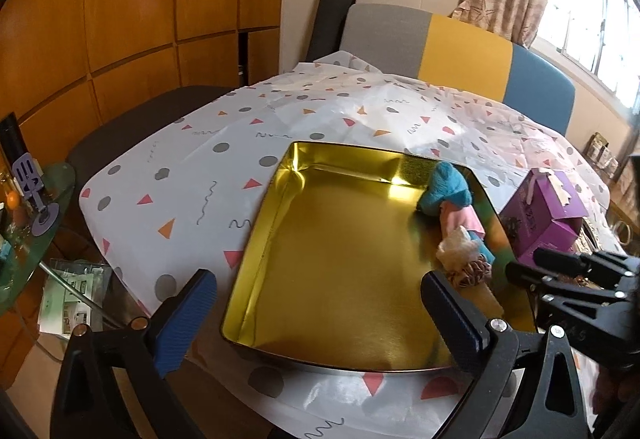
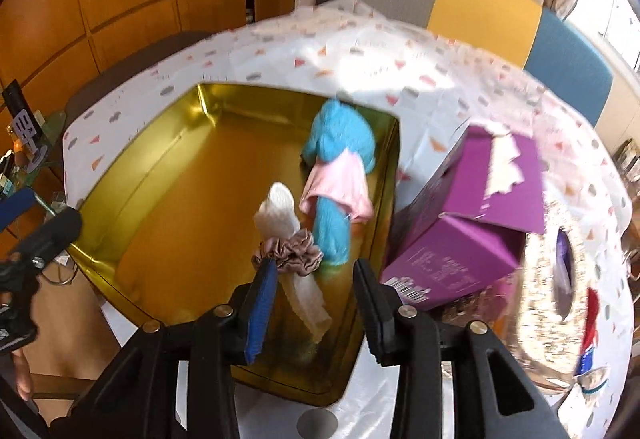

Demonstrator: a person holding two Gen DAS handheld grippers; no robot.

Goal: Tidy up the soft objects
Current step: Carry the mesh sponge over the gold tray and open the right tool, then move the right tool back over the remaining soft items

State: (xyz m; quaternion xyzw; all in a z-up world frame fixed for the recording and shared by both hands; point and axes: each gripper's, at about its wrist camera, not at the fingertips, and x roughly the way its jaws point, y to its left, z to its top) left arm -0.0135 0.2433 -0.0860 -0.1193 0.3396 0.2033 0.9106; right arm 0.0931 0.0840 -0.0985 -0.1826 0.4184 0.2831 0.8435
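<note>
A gold metal tin (image 1: 340,259) lies open on the patterned tablecloth; it also shows in the right wrist view (image 2: 180,179). Along its right side lie a blue fuzzy soft toy (image 2: 340,143) with a pink cloth (image 2: 340,187), a white ribbed sock (image 2: 280,211) and a dusty-pink scrunchie (image 2: 292,251). The toy (image 1: 446,189) and the scrunchie (image 1: 474,271) show in the left wrist view too. My left gripper (image 1: 316,303) is open and empty over the tin's near half. My right gripper (image 2: 316,279) is open and empty just above the scrunchie.
An open purple carton (image 2: 464,231) stands right of the tin, also in the left wrist view (image 1: 548,215). A glittery item (image 2: 548,299) lies at the far right. A grey, yellow and blue chair back (image 1: 460,47) is behind the table. A glass side table (image 1: 28,231) is at left.
</note>
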